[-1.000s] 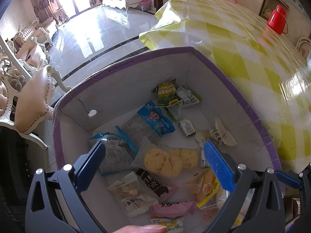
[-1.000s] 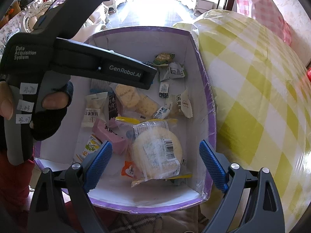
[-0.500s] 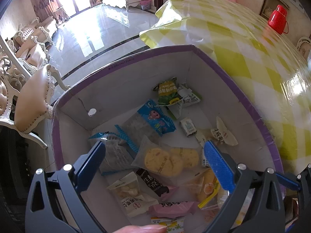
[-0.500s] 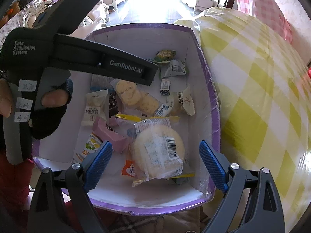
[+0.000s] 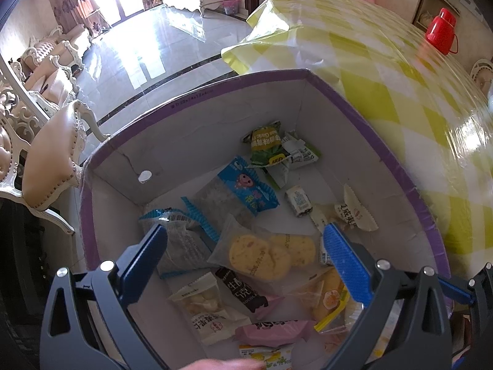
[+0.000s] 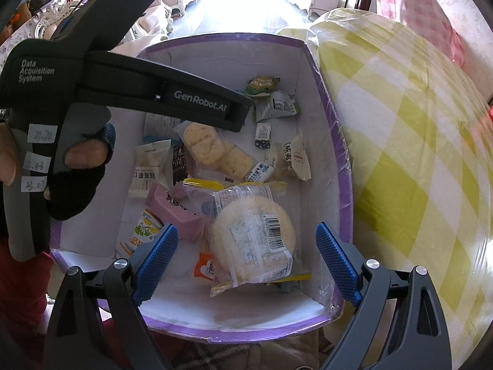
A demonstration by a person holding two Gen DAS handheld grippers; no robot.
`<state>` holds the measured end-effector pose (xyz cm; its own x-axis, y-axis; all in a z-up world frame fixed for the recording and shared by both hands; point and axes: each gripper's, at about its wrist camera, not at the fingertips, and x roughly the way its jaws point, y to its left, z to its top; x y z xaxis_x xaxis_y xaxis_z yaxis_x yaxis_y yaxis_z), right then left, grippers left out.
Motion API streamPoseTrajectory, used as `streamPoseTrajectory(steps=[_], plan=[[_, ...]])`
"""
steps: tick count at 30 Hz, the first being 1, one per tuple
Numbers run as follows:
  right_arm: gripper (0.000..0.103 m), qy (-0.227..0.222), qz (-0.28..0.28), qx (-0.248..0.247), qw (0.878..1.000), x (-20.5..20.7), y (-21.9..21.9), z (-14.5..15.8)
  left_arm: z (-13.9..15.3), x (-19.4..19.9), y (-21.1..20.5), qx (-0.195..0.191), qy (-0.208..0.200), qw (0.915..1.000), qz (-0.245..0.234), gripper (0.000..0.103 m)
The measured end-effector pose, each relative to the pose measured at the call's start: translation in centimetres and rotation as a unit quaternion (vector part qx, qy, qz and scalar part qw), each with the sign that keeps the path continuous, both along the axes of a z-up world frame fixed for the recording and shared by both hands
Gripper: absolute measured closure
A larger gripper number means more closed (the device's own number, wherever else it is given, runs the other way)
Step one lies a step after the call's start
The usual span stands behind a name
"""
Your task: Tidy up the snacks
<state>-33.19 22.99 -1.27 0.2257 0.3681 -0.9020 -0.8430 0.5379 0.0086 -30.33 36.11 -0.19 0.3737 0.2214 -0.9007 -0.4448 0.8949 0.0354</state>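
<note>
A white box with a purple rim holds several snack packets. Among them are yellow biscuits in clear wrap, a blue packet, a green packet, a pink bar and a large round rice cracker with a barcode. My left gripper hangs open above the box, nothing between its fingers. My right gripper is open over the rice cracker at the box's near end. The left gripper's body crosses the right wrist view.
A table with a yellow-and-white checked cloth lies to the right of the box, with a red flask at its far side. Ornate chairs stand left on the glossy floor. A gloved hand grips the left tool.
Both views have shifted slightly, with the box sliding a little lower in the right wrist view. Both grippers stay open and the snacks lie as before.
</note>
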Motion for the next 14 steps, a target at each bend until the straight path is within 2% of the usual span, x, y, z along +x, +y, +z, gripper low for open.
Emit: streamPoseTrajectory(steps=[14], plan=[[0.015, 0.0, 0.0, 0.0, 1.0, 0.08, 0.03, -0.01, -0.15, 0.13, 0.39, -0.004, 0.002, 0.9999, 0.009, 0.002]])
